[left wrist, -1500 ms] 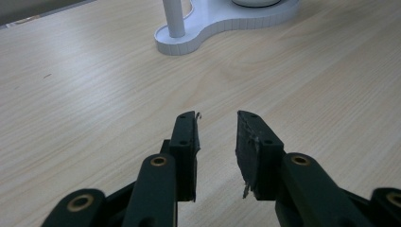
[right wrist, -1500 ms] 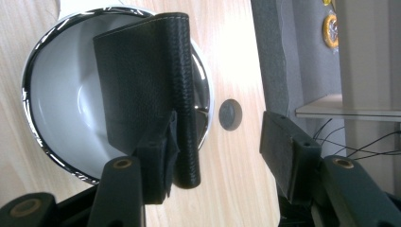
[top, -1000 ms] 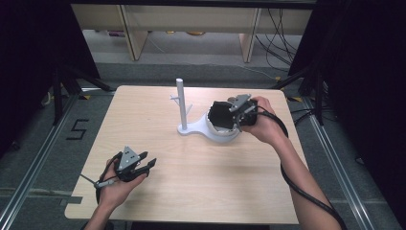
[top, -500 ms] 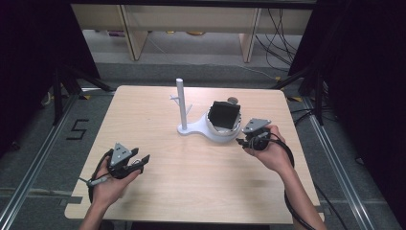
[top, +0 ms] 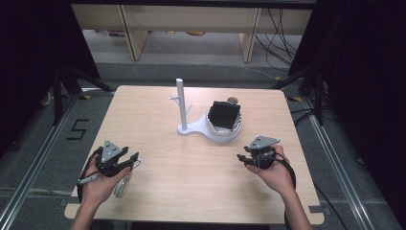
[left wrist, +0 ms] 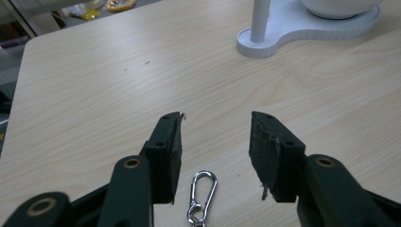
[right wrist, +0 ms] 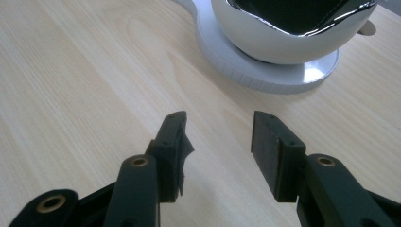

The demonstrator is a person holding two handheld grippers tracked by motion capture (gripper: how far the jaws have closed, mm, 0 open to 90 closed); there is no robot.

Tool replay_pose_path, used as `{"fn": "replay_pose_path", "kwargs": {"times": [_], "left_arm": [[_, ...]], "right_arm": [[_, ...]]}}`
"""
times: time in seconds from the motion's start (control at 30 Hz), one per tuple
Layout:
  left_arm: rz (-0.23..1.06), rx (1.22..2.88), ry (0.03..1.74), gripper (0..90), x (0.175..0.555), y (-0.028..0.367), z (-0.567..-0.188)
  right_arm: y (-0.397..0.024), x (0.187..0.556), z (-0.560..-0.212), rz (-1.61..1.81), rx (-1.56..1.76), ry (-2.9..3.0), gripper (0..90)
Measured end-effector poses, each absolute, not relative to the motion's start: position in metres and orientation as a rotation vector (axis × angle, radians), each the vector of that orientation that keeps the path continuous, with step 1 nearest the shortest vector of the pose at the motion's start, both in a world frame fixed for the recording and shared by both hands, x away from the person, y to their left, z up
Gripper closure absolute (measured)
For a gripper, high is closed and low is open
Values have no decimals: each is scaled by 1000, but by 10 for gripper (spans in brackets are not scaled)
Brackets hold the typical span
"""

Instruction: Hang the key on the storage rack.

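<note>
Both my grippers sit low near the table's front edge, jaws parted, holding nothing: left gripper point(top: 115, 160) over a silver carabiner point(left wrist: 202, 196), right gripper point(top: 258, 153) facing the white stand's bowl point(right wrist: 288, 33). Looks like a pause; next I'd judge closing on the carabiner.

Digit "5" point(top: 78, 129) marked in black on grey floor, left of table point(top: 143, 110).

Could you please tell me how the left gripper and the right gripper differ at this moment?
The left gripper sits near the table's left front corner; the right gripper sits right, close to the white stand. A silver clip lies between the left gripper's jaws; the right gripper's jaws frame bare wood. Both are open and hold nothing.
</note>
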State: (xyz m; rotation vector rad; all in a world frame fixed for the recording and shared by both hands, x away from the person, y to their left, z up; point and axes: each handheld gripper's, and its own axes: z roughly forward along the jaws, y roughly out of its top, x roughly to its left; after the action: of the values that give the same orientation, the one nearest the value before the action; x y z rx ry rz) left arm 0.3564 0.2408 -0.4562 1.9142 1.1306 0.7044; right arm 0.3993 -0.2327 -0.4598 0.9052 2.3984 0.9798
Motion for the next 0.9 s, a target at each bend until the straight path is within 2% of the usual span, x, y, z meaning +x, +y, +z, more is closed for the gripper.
{"fn": "replay_pose_path", "kwargs": {"times": [0.3,0.43,0.8,0.87,0.9], "left_arm": [[635,2164,1046,605,373,253,-452],[600,2208,1063,630,381,250,-455],[547,2239,1127,630,389,239,-459],[578,2357,1095,631,393,239,-458],[577,2360,1109,631,393,237,-459]], "right_arm": [[-235,399,-461,974,937,2397,577],[-233,398,-462,960,965,2425,574],[-232,399,-464,956,971,2449,565],[-232,399,-464,952,965,2452,564],[-231,399,-465,956,962,2448,563]]}}
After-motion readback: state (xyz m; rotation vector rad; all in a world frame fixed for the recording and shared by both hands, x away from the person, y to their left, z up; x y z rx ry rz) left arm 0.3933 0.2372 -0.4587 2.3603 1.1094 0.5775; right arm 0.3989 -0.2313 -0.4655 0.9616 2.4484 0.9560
